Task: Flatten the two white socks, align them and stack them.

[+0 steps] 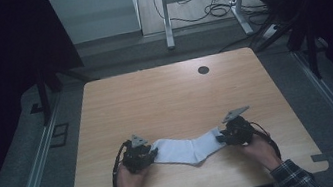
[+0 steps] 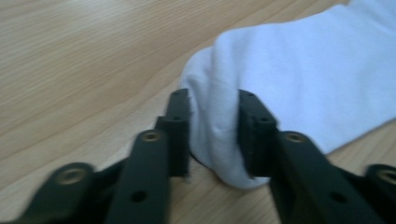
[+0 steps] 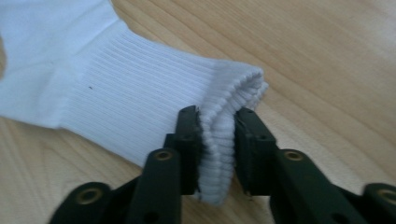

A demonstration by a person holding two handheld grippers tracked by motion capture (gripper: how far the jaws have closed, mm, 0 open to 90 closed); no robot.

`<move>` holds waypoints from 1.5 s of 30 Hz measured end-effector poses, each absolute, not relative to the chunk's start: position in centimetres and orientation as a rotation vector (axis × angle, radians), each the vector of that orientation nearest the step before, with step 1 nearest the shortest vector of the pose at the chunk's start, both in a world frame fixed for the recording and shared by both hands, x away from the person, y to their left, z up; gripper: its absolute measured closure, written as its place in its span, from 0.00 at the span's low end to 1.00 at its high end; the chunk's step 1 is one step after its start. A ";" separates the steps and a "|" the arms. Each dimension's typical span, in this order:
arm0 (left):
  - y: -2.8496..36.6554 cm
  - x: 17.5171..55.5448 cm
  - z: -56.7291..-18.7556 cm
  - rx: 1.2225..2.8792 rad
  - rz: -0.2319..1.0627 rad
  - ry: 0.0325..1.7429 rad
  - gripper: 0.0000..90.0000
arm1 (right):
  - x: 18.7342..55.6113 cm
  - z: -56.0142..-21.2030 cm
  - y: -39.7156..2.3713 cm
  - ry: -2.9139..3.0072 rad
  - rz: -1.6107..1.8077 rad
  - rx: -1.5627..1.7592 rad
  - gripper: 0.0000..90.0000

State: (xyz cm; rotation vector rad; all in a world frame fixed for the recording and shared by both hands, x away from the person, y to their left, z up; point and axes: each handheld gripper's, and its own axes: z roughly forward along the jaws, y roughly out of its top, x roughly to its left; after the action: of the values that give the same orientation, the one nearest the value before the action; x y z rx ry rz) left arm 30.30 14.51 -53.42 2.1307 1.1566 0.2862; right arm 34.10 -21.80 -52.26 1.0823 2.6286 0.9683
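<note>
So there's a white sock [image 1: 191, 148] lying flat near the front edge of the wooden counter [image 1: 165, 98], stretched out between the two grippers; the left hand-held gripper [image 1: 150, 154] is pinching the toe end, and in the left gripper view the fabric [image 2: 219, 135] is bunched up between the black pads, which press on it from both sides; the right hand-held gripper [image 1: 223, 137] has the ribbed cuff [image 3: 219, 149] clamped on edge between its pads; the cuff end sits a bit higher up the counter than the middle of the sock, so it sags into a shallow V; the person's plaid sleeves [image 1: 294, 179] poke in at the bottom.
</note>
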 end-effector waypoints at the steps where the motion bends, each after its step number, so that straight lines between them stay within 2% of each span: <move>1: 14.5 30.3 -53.4 2.124 0.265 1.158 0.85 | 34.1 -52.2 -21.8 2.635 0.972 1.096 0.85; 6: 14.4 30.5 -53.3 2.125 0.261 1.156 0.91 | 34.2 -52.0 -21.7 2.644 0.963 1.095 0.88; 18: 15.0 32.0 -50.0 2.045 0.304 1.120 0.91 | 34.2 -49.0 -22.0 2.568 1.049 1.019 0.88; 30: 14.1 35.2 -47.6 2.043 0.360 1.115 0.91 | 37.4 -45.8 -22.4 2.482 1.055 1.025 0.88; 45: 12.9 38.8 -48.1 2.066 0.405 1.175 0.91 | 41.2 -46.1 -21.8 2.456 1.018 1.075 0.88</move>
State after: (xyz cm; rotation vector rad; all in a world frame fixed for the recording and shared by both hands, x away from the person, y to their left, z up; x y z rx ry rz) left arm 38.82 12.89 -48.08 2.0657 1.1746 0.4054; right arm 41.20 -21.80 -46.10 1.0749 2.4559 1.0177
